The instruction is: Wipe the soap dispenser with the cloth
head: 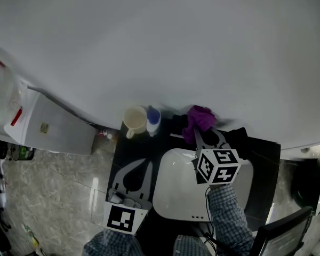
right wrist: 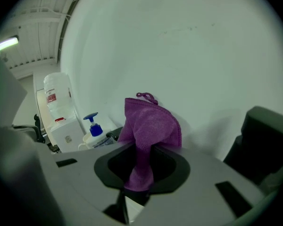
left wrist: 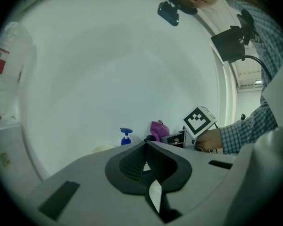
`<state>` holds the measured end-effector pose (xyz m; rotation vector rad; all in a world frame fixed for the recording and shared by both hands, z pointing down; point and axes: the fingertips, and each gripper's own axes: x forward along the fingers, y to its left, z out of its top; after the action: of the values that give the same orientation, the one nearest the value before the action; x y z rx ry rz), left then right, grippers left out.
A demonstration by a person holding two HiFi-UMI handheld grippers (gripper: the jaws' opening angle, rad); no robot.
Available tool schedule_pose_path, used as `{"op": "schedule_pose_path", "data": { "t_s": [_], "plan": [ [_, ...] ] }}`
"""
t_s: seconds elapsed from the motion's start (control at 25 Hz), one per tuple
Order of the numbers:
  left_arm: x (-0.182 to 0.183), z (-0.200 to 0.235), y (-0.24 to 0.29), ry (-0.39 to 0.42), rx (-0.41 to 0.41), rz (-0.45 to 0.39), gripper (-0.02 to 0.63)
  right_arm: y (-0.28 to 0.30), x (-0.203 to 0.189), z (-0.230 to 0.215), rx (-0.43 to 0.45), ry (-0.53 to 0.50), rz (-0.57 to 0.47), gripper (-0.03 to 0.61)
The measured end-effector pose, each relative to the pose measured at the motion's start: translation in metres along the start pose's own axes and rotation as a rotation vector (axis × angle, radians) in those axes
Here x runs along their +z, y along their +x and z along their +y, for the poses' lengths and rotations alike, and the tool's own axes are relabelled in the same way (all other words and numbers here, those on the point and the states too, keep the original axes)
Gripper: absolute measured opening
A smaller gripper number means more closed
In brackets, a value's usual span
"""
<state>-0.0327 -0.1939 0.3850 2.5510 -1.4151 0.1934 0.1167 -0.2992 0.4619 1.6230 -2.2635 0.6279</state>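
The right gripper (head: 201, 134) is clamping the purple cloth (right wrist: 151, 126), which is bunching up above its closed jaws, close to the white wall. The soap dispenser (head: 153, 120) with the blue pump is standing at the back of the dark desk (head: 125, 149), just beside a cream cup (head: 135, 120) and apart from the cloth. The left gripper (head: 140, 167) is hovering left of the white sink (head: 176, 196), with its jaws together and nothing between them.
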Motion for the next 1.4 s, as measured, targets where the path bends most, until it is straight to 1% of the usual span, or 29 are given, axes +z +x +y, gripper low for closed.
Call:
{"op": "schedule_pose_path", "data": {
  "t_s": [0.08, 0.36, 0.6, 0.8, 1.0, 1.16, 1.28, 1.4],
  "plan": [
    [-0.001, 0.002, -0.002, -0.001, 0.008, 0.003, 0.002, 0.005, -0.009, -0.005, -0.015, 0.028, 0.015, 0.075],
    [-0.009, 0.009, -0.006, -0.001, 0.03, 0.02, 0.002, 0.018, -0.034, -0.023, -0.066, 0.063, 0.048, 0.074],
    [-0.014, 0.011, -0.01, -0.002, 0.04, 0.029, 0.002, 0.019, -0.047, -0.031, -0.102, 0.061, 0.067, 0.075],
    [-0.015, 0.01, -0.008, 0.006, 0.031, 0.037, 0.002, 0.018, -0.07, -0.034, -0.128, 0.114, 0.116, 0.074],
    [-0.013, 0.005, -0.007, 0.016, 0.016, 0.034, 0.002, 0.008, -0.085, -0.029, -0.129, 0.079, 0.167, 0.075],
    [-0.009, 0.003, -0.004, 0.018, 0.008, 0.026, 0.002, -0.008, -0.074, -0.023, -0.118, 0.014, 0.166, 0.074],
    [-0.005, 0.001, -0.002, 0.023, 0.001, 0.014, 0.002, -0.022, -0.055, -0.019, -0.103, 0.012, 0.122, 0.075],
    [-0.002, -0.001, -0.002, 0.024, -0.001, 0.005, 0.002, -0.034, -0.027, -0.014, -0.093, 0.005, 0.061, 0.074]
  ]
}}
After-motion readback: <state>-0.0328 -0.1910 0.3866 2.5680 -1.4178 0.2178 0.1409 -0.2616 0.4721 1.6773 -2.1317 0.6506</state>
